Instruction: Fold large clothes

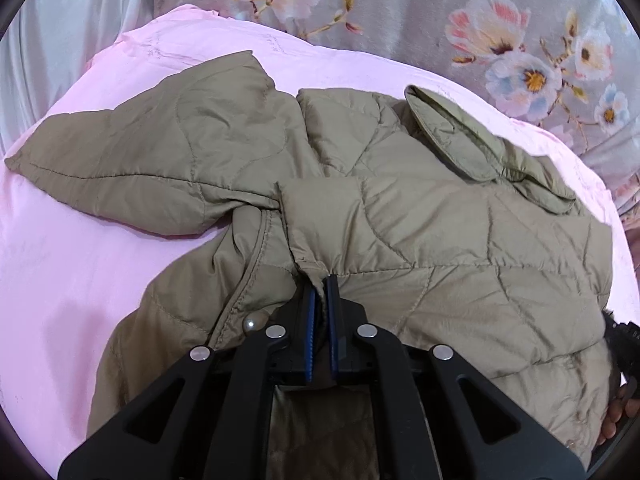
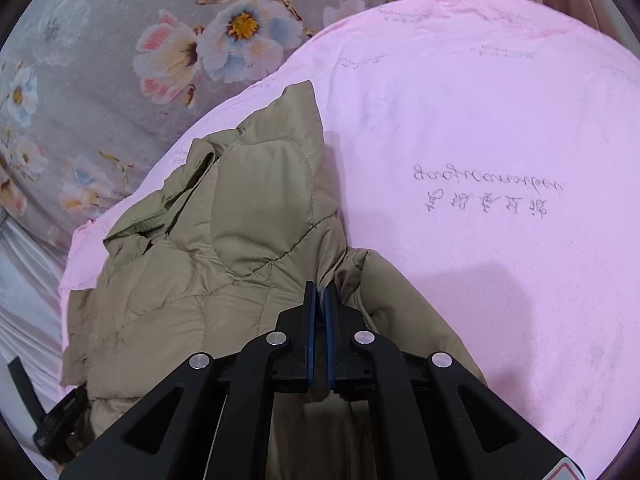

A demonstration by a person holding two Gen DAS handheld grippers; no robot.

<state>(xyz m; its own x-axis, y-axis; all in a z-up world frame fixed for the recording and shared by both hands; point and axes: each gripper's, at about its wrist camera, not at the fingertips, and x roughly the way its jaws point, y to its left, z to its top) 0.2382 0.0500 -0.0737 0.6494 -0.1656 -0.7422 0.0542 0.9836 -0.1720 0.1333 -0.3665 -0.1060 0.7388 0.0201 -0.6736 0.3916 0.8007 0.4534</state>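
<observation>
Pinching a fold of the olive-green quilted puffer jacket [image 1: 420, 232] between its blue pads, the left gripper [image 1: 320, 288] is clamped on the hem edge; the right gripper [image 2: 320, 292] likewise nips a jacket fold. The jacket lies crumpled on a pale pink printed sheet [image 2: 480, 120], one sleeve [image 1: 132, 160] stretched out to the left in the left wrist view, the collar [image 1: 460, 140] farther off. Bare pink sheet spreads wide right of the right gripper. Beyond the sheet's far edge lies grey floral fabric [image 1: 500, 20].
</observation>
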